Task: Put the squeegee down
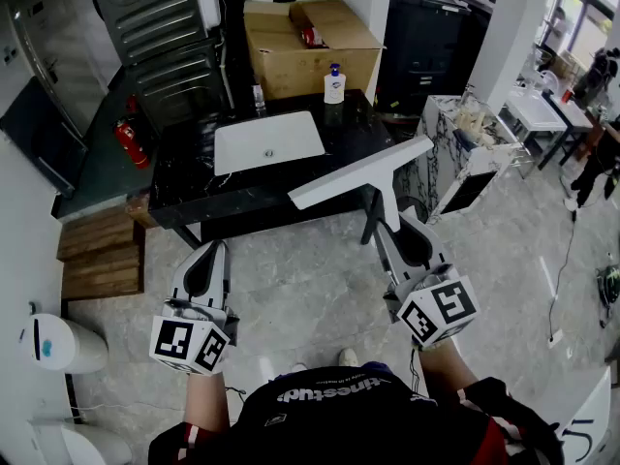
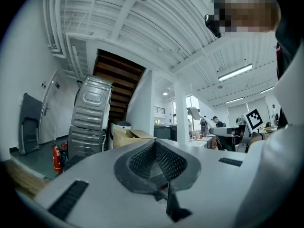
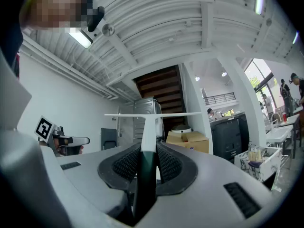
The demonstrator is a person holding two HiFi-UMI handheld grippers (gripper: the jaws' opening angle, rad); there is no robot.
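The squeegee (image 1: 360, 173) has a long white blade and a handle that turns dark green toward its end. My right gripper (image 1: 395, 229) is shut on that handle and holds the tool level in the air, with the blade over the front right corner of the black counter (image 1: 194, 187). In the right gripper view the handle (image 3: 146, 160) sits clamped between the pads and the blade (image 3: 154, 114) runs crosswise ahead. My left gripper (image 1: 207, 252) hangs level at the lower left, shut with nothing in it; its pads (image 2: 142, 161) meet.
A white sink basin (image 1: 268, 141) is set in the counter, with a soap bottle (image 1: 334, 83) behind it. Open cardboard boxes (image 1: 310, 42) stand beyond. A red fire extinguisher (image 1: 131, 141) is at the left, wooden steps (image 1: 97, 255) are below it, and a marbled cabinet (image 1: 465, 153) is at the right.
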